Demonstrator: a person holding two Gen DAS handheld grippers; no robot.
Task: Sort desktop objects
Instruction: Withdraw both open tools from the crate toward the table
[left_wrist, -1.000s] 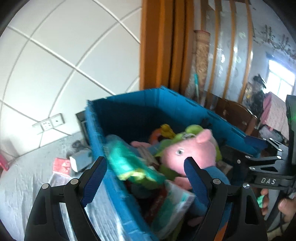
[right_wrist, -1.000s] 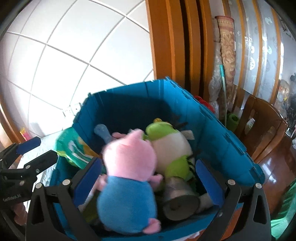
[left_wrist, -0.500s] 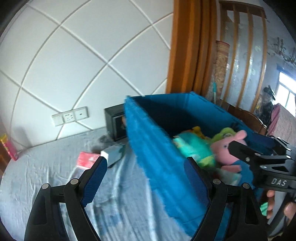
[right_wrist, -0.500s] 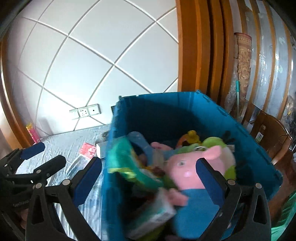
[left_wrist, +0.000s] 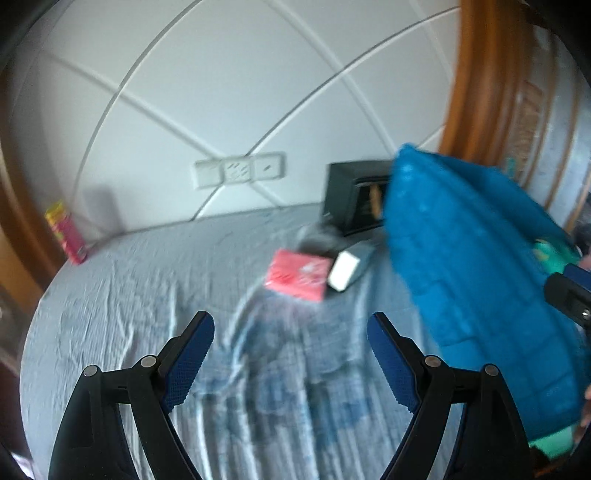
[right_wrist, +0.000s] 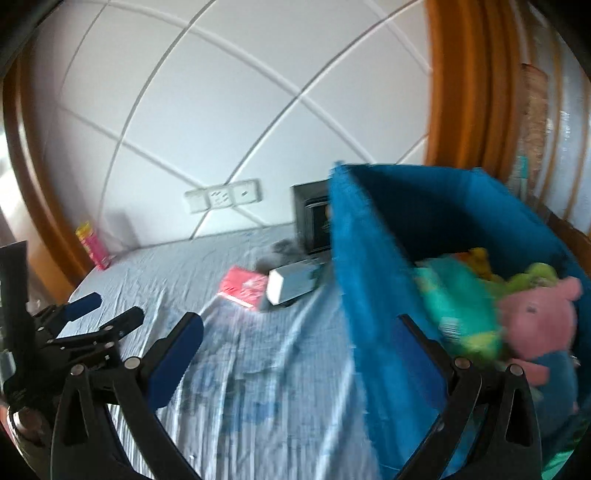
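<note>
- Jaws: left gripper (left_wrist: 290, 345) spread wide with nothing between the pads; right gripper (right_wrist: 299, 345) likewise spread and empty
- Change: a second ago both cameras looked down into the blue bin (right_wrist: 373, 280) at the toys; now both have swung left onto the grey cloth (left_wrist: 147, 295), with the bin at the right edge. Judged: one drop-off is finished and the search for the next item has begun
- Far left of the bin, against the wall: pink and yellow carton (left_wrist: 66, 236), upright, well apart from everything else
- Just left of the bin on the cloth: red packet (left_wrist: 297, 278), flat, touching the white-ended box (left_wrist: 347, 271); likely next picks
- Behind those, beside the bin's far corner: dark box (left_wrist: 351, 197) and a dark grey lump, too blurred to identify
- In the bin: green packet (right_wrist: 458, 306), pink pig plush (right_wrist: 535, 317), green plush behind it
- Writing: white marks on the red packet, unreadable through motion blur; no brand legible anywhere now
</note>
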